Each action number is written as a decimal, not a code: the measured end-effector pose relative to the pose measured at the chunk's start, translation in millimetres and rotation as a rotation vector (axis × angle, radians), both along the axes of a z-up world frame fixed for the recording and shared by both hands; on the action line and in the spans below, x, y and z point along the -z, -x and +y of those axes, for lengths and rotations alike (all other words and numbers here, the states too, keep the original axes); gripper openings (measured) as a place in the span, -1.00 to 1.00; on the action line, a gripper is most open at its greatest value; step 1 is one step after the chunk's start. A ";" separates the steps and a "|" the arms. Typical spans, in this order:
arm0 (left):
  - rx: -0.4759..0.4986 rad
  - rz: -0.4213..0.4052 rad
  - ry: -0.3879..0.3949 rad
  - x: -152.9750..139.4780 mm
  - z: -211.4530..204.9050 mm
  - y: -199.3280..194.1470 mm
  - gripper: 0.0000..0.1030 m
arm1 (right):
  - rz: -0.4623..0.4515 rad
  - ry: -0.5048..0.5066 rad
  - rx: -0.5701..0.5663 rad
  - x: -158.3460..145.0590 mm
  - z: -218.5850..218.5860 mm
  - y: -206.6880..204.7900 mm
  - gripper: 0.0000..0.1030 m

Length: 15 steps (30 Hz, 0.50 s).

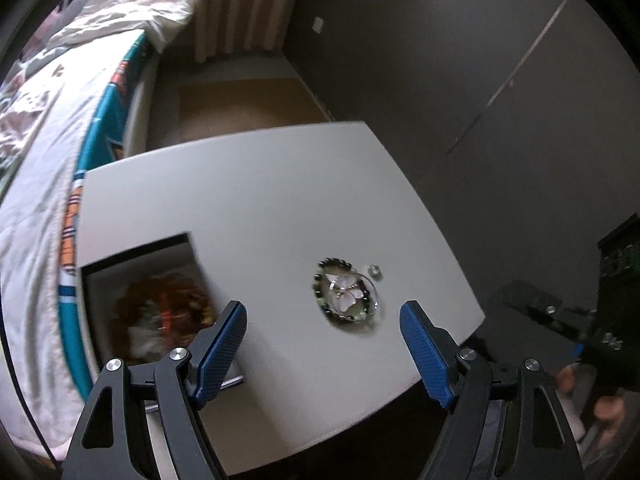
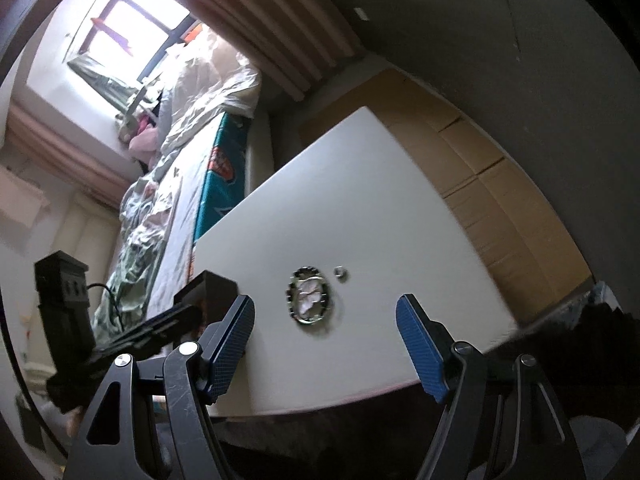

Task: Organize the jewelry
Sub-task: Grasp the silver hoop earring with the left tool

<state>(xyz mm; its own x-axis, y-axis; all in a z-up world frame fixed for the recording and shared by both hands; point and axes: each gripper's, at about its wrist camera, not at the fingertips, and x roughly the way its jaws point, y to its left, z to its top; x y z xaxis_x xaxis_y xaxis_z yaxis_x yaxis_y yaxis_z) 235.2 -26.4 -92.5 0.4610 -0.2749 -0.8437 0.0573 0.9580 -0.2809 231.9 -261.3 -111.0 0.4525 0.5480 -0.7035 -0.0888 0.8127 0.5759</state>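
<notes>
A beaded bracelet of dark and pale green beads lies on the white table, ringing a white butterfly-shaped piece and a thin silver hoop. A small silver ring lies just right of it. An open box with blurred orange-brown jewelry sits at the table's left. My left gripper is open and empty, above the table in front of the bracelet. My right gripper is open and empty near the table's front edge; the bracelet pile and ring lie beyond it.
A bed with rumpled bedding and a teal mattress edge runs along the table's left side. Cardboard boxes stand behind the table against a dark wall. The left gripper's body shows at the lower left of the right wrist view.
</notes>
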 end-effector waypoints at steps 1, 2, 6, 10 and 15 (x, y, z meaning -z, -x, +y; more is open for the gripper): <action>0.005 0.010 -0.004 3.1 -5.0 -3.2 0.54 | 0.002 0.002 0.006 1.2 -3.3 0.2 0.43; 0.011 0.021 -0.005 6.6 -10.3 -7.0 0.54 | 0.009 0.005 0.015 3.7 -7.1 -0.5 0.43; 0.029 0.059 -0.030 20.2 -30.3 -21.9 0.54 | 0.038 0.015 0.042 15.1 -20.9 -5.9 0.43; 0.048 0.113 -0.107 39.9 -50.2 -35.7 0.54 | 0.061 0.010 0.075 23.3 -37.8 -10.3 0.43; 0.057 0.169 -0.154 64.7 -66.3 -48.7 0.54 | 0.085 -0.019 0.089 31.3 -51.2 -15.1 0.43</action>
